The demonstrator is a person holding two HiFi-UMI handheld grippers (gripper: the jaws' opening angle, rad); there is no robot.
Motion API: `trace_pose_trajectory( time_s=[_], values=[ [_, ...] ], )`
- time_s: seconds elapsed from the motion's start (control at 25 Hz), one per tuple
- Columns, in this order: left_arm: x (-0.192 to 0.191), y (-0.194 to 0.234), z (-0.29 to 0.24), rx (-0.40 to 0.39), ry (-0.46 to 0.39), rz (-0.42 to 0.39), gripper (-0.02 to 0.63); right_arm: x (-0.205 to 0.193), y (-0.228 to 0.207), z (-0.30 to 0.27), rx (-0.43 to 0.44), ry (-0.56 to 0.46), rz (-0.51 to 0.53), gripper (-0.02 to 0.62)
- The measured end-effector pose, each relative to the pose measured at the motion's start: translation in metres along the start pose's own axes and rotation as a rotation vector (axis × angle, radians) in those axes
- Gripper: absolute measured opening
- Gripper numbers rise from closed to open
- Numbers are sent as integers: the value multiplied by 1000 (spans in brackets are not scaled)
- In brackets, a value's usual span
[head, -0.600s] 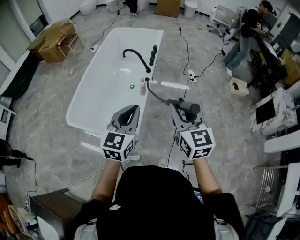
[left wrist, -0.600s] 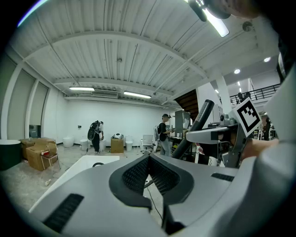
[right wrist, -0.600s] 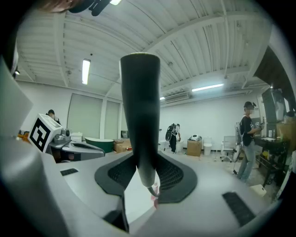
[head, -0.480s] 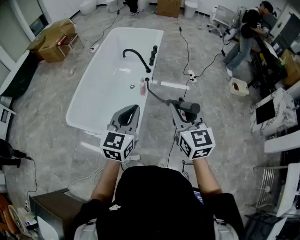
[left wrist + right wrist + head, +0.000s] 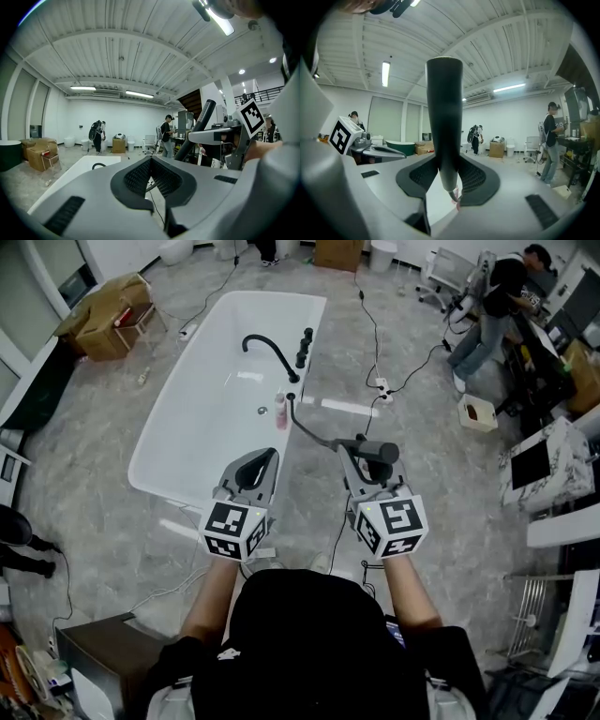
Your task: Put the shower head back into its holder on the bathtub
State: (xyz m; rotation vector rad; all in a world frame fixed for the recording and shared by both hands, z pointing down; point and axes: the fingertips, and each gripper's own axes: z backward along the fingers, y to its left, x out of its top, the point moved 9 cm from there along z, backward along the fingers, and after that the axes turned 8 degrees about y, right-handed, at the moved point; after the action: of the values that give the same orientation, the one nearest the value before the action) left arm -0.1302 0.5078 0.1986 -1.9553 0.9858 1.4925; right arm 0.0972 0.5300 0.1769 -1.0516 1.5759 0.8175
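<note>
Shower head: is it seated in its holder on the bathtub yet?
No, the shower head is clamped in the right tool, out over the floor beside the bathtub.

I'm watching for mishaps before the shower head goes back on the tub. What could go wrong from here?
1. Only the right gripper holds the shower head, on its smooth round handle; it could twist or slip.
2. The hose starts beside a pink bottle at the bathtub rim and might knock it over.
</note>
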Motion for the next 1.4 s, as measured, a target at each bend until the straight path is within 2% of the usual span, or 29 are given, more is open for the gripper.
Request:
trace_pose_trajectory(
  time_s=[0.64, 1.08, 1.4],
  values=[
    [2, -54, -43, 49, 10, -7, 14, -13, -67, 10, 67, -4, 12, 143],
    [11, -52, -59, 93, -1, -3, 14, -3, -87, -3, 104, -27, 24, 143],
    [20, -36, -94, 88, 4, -1, 14, 4, -107, -36, 119, -28, 12, 143]
  ],
)
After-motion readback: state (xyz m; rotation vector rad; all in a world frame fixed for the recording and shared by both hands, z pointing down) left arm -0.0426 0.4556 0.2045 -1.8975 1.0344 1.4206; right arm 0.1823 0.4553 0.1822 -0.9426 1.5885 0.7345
